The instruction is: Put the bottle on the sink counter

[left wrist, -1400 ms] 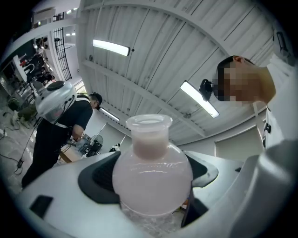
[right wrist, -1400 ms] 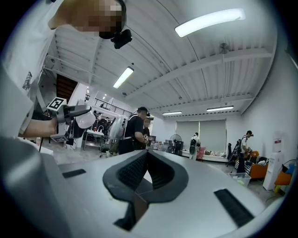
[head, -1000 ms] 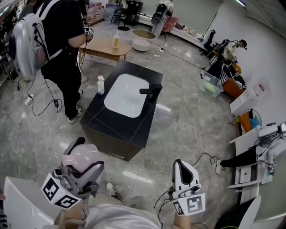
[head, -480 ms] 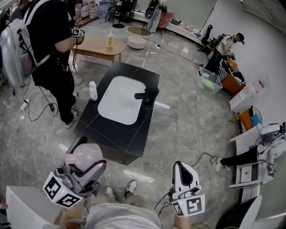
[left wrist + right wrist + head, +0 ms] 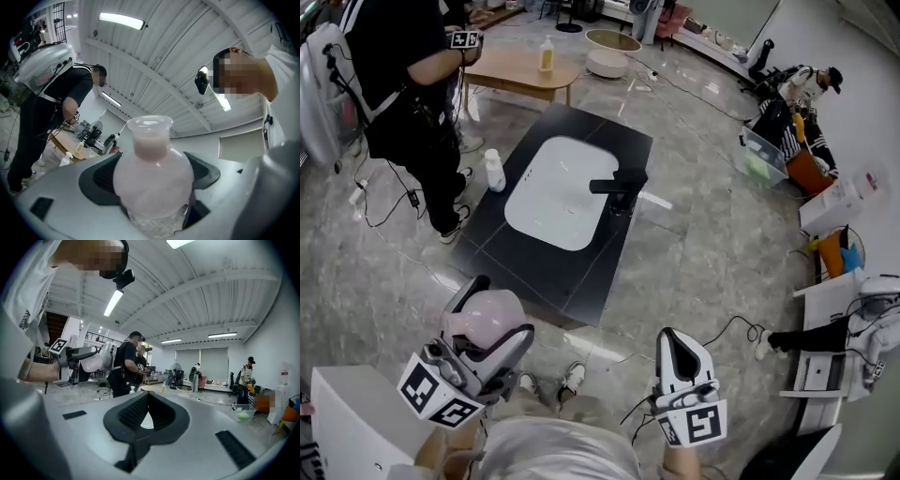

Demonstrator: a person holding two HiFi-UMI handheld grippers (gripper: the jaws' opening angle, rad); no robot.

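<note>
**Pink bottle held in the left claw, short of the sink counter**

The black sink counter [image 5: 546,270] stands on a grey marble floor [image 5: 712,253], with a white basin [image 5: 558,192] sunk in its top and a black faucet [image 5: 619,186] at the basin's right edge. A person in black [image 5: 394,66] stands at its far left corner.

The left claw [image 5: 492,328] is clamped on the bottle [image 5: 152,173], which hangs over the floor near the counter's near end and does not touch it. The bottle is pale pink and translucent, with round shoulders, a short wide neck and a flared rim. Its lower part looks clear and crinkled where the jaws press it on both sides.

The right claw [image 5: 147,411] is closed with nothing in it, its dark ribbed pads meeting at the tip.

Only the head view shows the basin, the faucet and a small white pump bottle [image 5: 494,171] standing on the counter's left edge. The left gripper view looks up past the bottle's neck to a ribbed ceiling [image 5: 154,61]. The right gripper view catches the pink bottle from the side, far left.
</note>
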